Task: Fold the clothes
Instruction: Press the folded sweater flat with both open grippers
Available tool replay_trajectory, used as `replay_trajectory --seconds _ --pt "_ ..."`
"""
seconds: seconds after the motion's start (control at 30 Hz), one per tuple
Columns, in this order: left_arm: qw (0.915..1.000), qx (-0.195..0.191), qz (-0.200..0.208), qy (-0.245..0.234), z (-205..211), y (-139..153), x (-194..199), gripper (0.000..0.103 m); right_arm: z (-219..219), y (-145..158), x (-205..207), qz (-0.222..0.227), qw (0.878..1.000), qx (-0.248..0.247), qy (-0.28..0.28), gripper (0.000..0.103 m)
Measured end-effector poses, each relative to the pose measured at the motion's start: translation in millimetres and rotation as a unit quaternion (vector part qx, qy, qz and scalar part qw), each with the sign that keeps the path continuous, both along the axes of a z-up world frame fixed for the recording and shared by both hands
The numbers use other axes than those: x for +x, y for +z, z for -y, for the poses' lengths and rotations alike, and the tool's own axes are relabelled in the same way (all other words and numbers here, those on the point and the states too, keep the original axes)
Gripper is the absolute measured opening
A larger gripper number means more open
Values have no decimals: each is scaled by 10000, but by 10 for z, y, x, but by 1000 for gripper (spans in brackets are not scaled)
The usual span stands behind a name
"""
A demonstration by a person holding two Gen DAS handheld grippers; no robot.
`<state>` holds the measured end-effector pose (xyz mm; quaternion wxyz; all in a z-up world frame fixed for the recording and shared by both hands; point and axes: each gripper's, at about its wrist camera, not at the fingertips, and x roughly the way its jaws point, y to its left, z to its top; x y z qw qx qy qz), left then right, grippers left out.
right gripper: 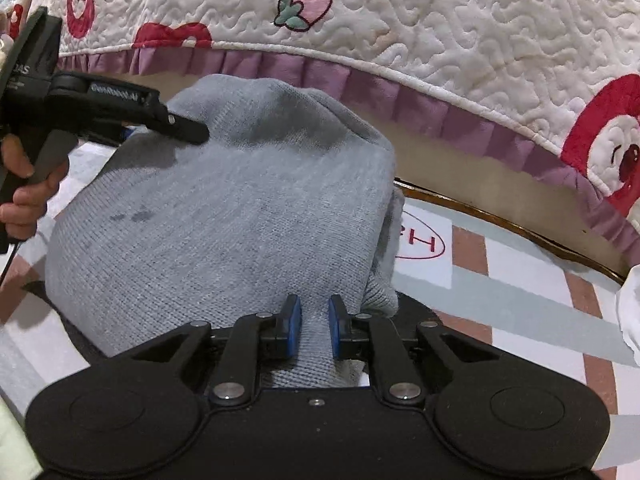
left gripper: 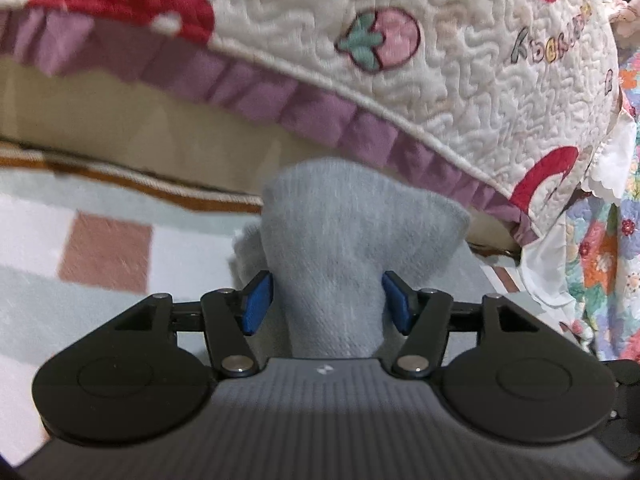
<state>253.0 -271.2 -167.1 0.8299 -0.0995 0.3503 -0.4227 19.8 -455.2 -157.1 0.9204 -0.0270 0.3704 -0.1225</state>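
Note:
A grey knit garment [right gripper: 224,216] lies bunched on a checked mat in front of a bed. In the right wrist view my right gripper [right gripper: 314,326] is shut on the garment's near edge, with a fold pinched between the blue pads [right gripper: 294,326]. A hand holds my left gripper [right gripper: 182,128] at the garment's upper left corner. In the left wrist view a raised bunch of the grey garment [left gripper: 332,240] fills the gap between the blue pads [left gripper: 258,304] of my left gripper [left gripper: 327,306], which press on it from both sides.
A quilted cream bedspread [right gripper: 460,40] with strawberry prints and a purple frill [left gripper: 280,92] hangs over the bed just behind the garment. The checked mat [right gripper: 520,300] has pink squares and grey bands. A white cloth [right gripper: 630,312] lies at the right edge. Flowered fabric [left gripper: 600,256] hangs at the right.

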Motion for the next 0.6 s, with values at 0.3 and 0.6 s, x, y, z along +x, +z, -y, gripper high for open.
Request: replay_trajectory --seconds 0.3,0.6 --pt "9920 -105 504 -1157 -9 490 -181 31 133 23 -2 55 9984 563 31 18" --pt "9833 1134 208 -1411 819 457 84 15 247 49 9 99 9958 792 440 22"
